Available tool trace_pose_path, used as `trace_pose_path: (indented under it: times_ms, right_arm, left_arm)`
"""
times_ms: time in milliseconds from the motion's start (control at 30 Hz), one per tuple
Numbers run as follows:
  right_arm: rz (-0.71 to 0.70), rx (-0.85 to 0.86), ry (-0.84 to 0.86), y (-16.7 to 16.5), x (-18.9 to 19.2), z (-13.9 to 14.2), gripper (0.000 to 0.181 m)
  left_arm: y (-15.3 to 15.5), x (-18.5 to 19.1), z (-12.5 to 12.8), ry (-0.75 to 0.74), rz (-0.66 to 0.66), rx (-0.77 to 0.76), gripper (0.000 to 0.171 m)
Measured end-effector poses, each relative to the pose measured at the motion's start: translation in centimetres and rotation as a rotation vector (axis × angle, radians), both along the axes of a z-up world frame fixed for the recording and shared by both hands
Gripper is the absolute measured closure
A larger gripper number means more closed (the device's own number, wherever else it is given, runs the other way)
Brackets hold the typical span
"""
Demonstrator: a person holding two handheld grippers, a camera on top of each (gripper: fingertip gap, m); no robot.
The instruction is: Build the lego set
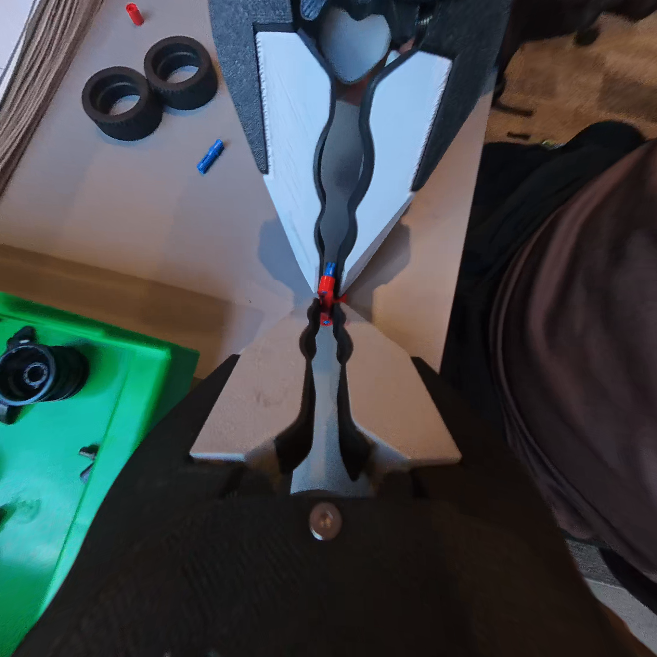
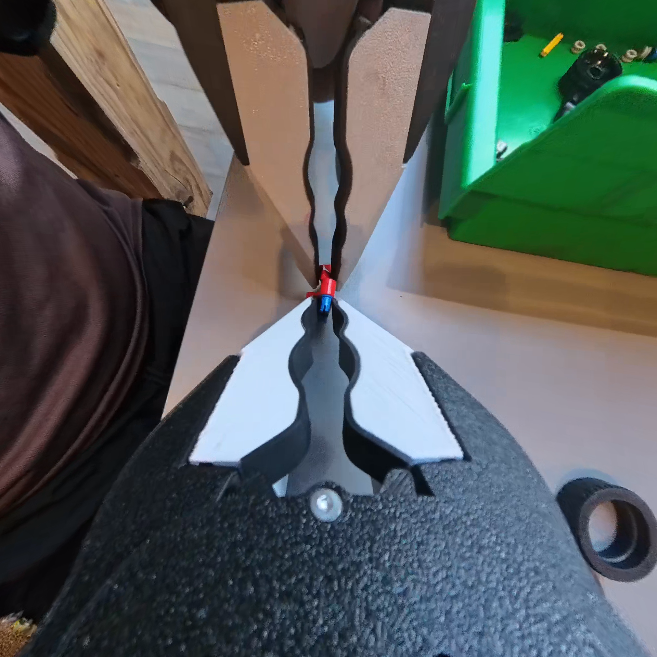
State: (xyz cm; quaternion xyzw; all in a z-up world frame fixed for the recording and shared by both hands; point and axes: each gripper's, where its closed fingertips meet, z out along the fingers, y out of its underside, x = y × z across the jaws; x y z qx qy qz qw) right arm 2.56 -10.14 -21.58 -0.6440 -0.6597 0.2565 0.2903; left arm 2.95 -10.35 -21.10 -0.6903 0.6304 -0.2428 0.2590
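The two grippers meet tip to tip above the pale table (image 1: pixel 142 213). My left gripper (image 1: pixel 325 313), with tan fingers, is shut on a small red connector (image 1: pixel 326 288). My right gripper (image 2: pixel 324 306), with white fingers, is shut on a short blue pin (image 2: pixel 323 306). The pin's end sits against or in the red connector (image 2: pixel 327 283); I cannot tell how deep. In the left wrist view the right gripper (image 1: pixel 329 273) comes in from the top with the blue pin (image 1: pixel 330 267). In the right wrist view the left gripper (image 2: pixel 325 275) comes in from the top.
Two black tyres (image 1: pixel 117 103) (image 1: pixel 181 71), a loose blue pin (image 1: pixel 210 156) and a small red piece (image 1: pixel 134 14) lie on the table. A green tray (image 1: pixel 89 462) (image 2: pixel 533 199) holds a black wheel (image 1: pixel 32 373) and small parts. One tyre (image 2: pixel 618 529) shows beside the right gripper. A person's dark shirt (image 1: pixel 569 355) is at the table edge. Only a small space, under 4 cm, lies between the two pairs of fingers. The small red piece (image 1: pixel 134 14) is about 25 cm from both grippers' fingertips.
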Motion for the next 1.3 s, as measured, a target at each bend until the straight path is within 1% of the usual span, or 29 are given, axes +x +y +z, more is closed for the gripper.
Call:
trace_pose_path:
  times_ms: [100,200,267,400,500,633,767,933,1033,1167,1233,1300]
  right_arm:
    - [-0.005,-0.041,0.042,-0.01,0.03,0.01,0.176]
    - [-0.017,-0.091,0.065,0.03,0.12,0.00,0.176]
    - [-0.021,-0.085,0.064,0.06,0.11,-0.01,0.175]
    - [-0.019,-0.080,0.065,0.05,0.13,-0.01,0.175]
    - [-0.016,-0.084,0.066,0.04,0.13,0.00,0.176]
    - [-0.016,-0.082,0.068,0.09,0.18,0.01,0.176]
    - [-0.010,-0.077,0.071,0.09,0.20,0.02,0.176]
    - [-0.001,-0.076,0.073,0.07,0.34,0.03,0.176]
    - [0.008,-0.085,0.073,0.06,0.39,0.04,0.176]
    - [0.003,-0.101,0.067,0.04,0.29,0.04,0.176]
    - [0.009,-0.091,0.068,-0.04,0.24,0.05,0.176]
    - [0.012,-0.117,0.070,-0.03,0.20,0.07,0.176]
  left_arm:
    - [0.07,0.17,0.08,-0.068,-0.031,-0.017,0.167]
    - [0.13,0.20,0.16,-0.140,-0.029,-0.116,0.167]
    - [0.21,0.20,0.21,-0.171,-0.031,-0.125,0.167]
    - [0.40,-0.15,0.11,-0.150,-0.035,-0.082,0.167]
    - [0.16,-0.24,-0.21,-0.139,-0.033,-0.120,0.166]
    - [0.31,0.04,0.03,-0.146,-0.032,-0.089,0.167]
    - [0.33,0.04,-0.01,-0.143,-0.025,-0.110,0.167]
    - [0.35,0.12,-0.04,-0.141,-0.023,-0.090,0.166]
    - [0.31,0.34,0.03,-0.154,-0.006,-0.129,0.167]
    - [0.39,0.31,-0.05,-0.147,-0.012,-0.090,0.167]
    - [0.36,0.33,-0.06,-0.147,-0.014,-0.094,0.167]
    - [0.34,0.36,-0.07,-0.147,-0.022,-0.105,0.167]
